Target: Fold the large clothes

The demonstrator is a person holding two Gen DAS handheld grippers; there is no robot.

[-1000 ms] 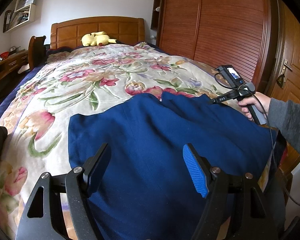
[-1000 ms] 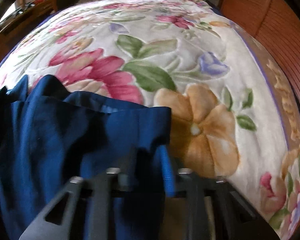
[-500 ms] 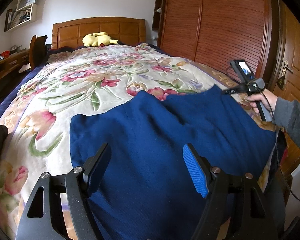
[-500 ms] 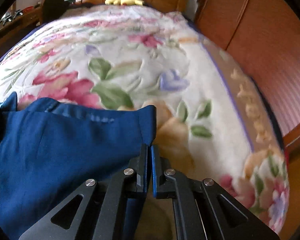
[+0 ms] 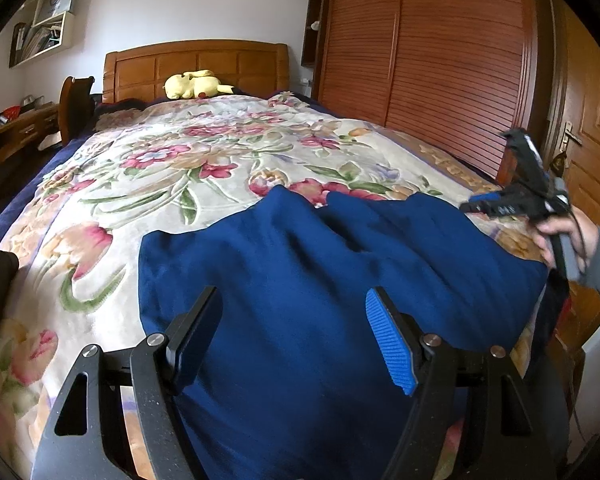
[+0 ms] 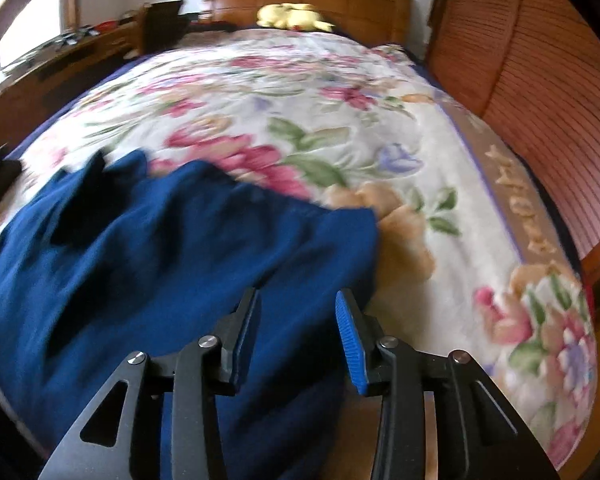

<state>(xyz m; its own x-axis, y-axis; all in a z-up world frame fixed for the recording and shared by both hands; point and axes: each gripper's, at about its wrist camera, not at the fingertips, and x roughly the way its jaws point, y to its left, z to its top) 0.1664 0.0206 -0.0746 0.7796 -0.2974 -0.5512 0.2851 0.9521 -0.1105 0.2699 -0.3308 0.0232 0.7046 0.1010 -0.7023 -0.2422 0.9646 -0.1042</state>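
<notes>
Where it pinched the blue garment (image 6: 172, 264), the right hand-held gripper (image 6: 296, 336) now gapes; left (image 5: 292, 332) stays wide.

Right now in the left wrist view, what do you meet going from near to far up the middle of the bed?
Left gripper fingers → blue garment → floral bedspread → yellow plush toy → wooden headboard.

One blue garment (image 5: 320, 280), two tongs (image 5: 296, 332) (image 6: 296, 332), one bedspread (image 5: 160, 184), one plush toy (image 5: 194, 84).
</notes>
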